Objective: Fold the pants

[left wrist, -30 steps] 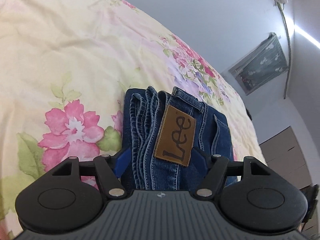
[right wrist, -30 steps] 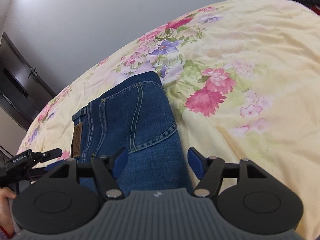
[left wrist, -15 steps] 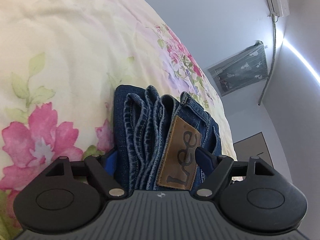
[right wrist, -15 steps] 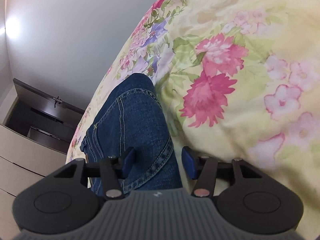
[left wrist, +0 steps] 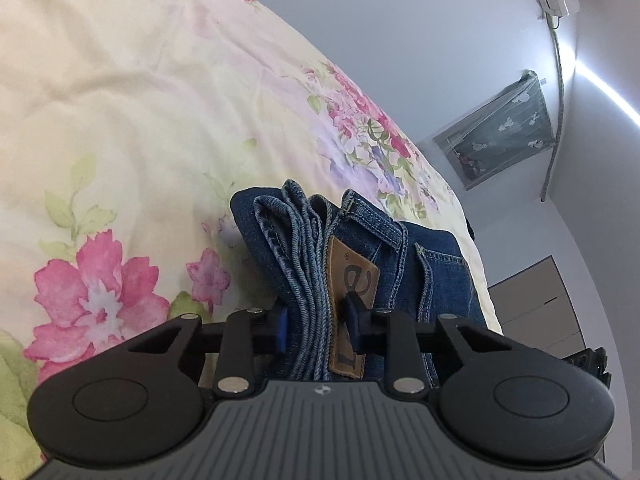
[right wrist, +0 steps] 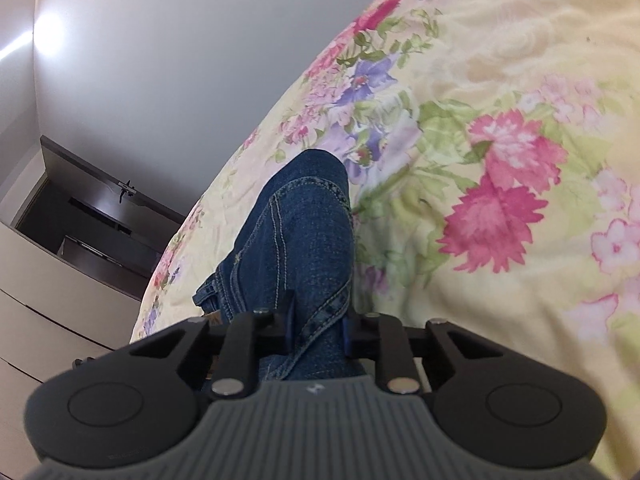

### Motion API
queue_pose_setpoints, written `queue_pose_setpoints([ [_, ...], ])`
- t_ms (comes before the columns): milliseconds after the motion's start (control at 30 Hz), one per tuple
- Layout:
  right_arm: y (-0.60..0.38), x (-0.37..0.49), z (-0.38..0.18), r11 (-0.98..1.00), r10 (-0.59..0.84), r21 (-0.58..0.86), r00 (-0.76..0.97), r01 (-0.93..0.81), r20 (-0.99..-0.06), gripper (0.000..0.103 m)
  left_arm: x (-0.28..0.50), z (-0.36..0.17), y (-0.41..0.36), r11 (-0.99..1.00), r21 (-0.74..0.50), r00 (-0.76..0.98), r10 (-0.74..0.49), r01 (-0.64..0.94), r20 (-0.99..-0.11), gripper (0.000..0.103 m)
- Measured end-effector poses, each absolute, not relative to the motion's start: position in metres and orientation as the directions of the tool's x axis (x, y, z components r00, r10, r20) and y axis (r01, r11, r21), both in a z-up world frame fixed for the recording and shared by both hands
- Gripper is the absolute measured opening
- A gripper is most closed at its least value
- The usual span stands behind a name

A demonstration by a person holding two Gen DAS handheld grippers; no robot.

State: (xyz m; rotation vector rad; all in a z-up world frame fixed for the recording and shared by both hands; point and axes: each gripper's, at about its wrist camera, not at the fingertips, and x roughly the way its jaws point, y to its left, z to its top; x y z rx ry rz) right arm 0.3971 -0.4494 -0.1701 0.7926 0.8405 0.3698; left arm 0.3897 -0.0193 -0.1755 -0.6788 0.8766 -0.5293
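The folded jeans (left wrist: 360,248) lie on the flowered bedspread (left wrist: 120,120), close to its edge on the side toward the wall. The left gripper (left wrist: 316,324) has just been closing and now its blue pads (left wrist: 281,328) clamp the stacked layers at the waistband end, one pad pressing on the brown leather patch (left wrist: 352,280) (the lettering is partly covered). The right gripper (right wrist: 316,320) has likewise just been closing; its fingers (right wrist: 289,312) pinch the denim at the other end of the folded jeans (right wrist: 304,224), beside a stitched seam. In the right wrist view a dark cabinet (right wrist: 80,216) stands past the bedspread (right wrist: 500,160).
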Motion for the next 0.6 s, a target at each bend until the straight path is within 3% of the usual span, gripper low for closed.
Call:
queue_pose_setpoints([
  [267,-0.42,0.366,-0.109,0.668,0.611,0.741,0.616,-0.064,-0.497,0.016,0.357,-0.113,0.01,0.703,-0.685,0.561,-0.65,0.19,-0.512,0.03],
  [600,-0.321,0.33,-0.058,0.57,0.714,0.807,0.58,-0.156,-0.392,0.016,0.308,-0.013,0.098,0.802,-0.567,0.602,-0.549,0.187,-0.579,0.03],
])
